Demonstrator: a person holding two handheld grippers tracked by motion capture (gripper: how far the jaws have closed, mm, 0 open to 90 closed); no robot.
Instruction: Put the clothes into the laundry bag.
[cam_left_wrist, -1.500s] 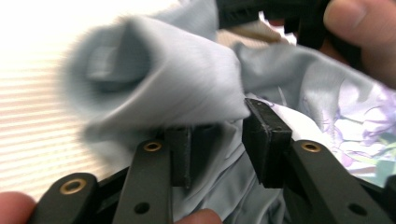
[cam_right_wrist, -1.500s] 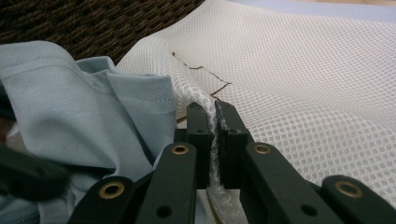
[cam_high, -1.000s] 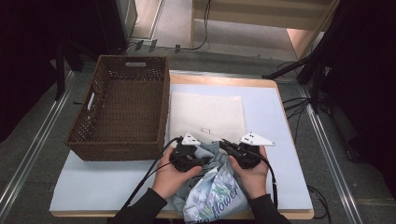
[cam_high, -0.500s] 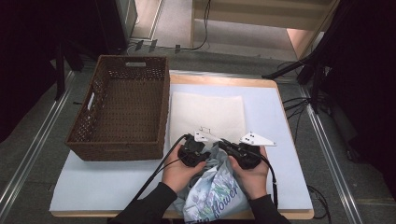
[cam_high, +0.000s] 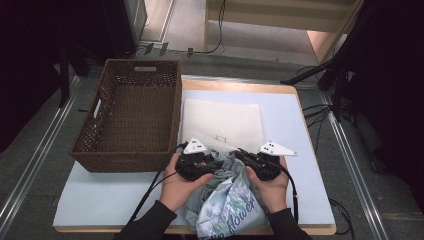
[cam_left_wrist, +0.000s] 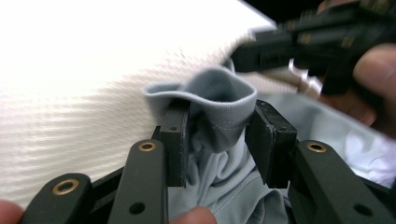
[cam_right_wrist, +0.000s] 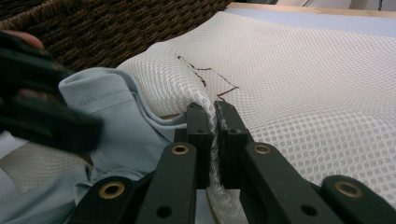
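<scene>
A grey T-shirt (cam_high: 230, 200) with a flower print lies bunched at the table's front edge, its upper end at the mouth of a white mesh bag (cam_high: 222, 122). My right gripper (cam_high: 240, 153) is shut on the bag's near edge (cam_right_wrist: 212, 114) and holds a pinch of mesh (cam_right_wrist: 303, 84) lifted. My left gripper (cam_high: 219, 163) sits just left of it. Its jaws have just been opening, and a fold of the shirt (cam_left_wrist: 219, 107) loops loosely between the pads (cam_left_wrist: 176, 135) without being pressed.
A dark wicker basket (cam_high: 132, 112) stands at the left of the table, touching the bag's left side. A pale blue mat (cam_high: 285, 115) covers the tabletop. Cables trail from both grippers toward the person.
The left gripper pushed right toward the right gripper with the shirt, then drew back left a little and its jaws parted. The right gripper kept still on the mesh.
</scene>
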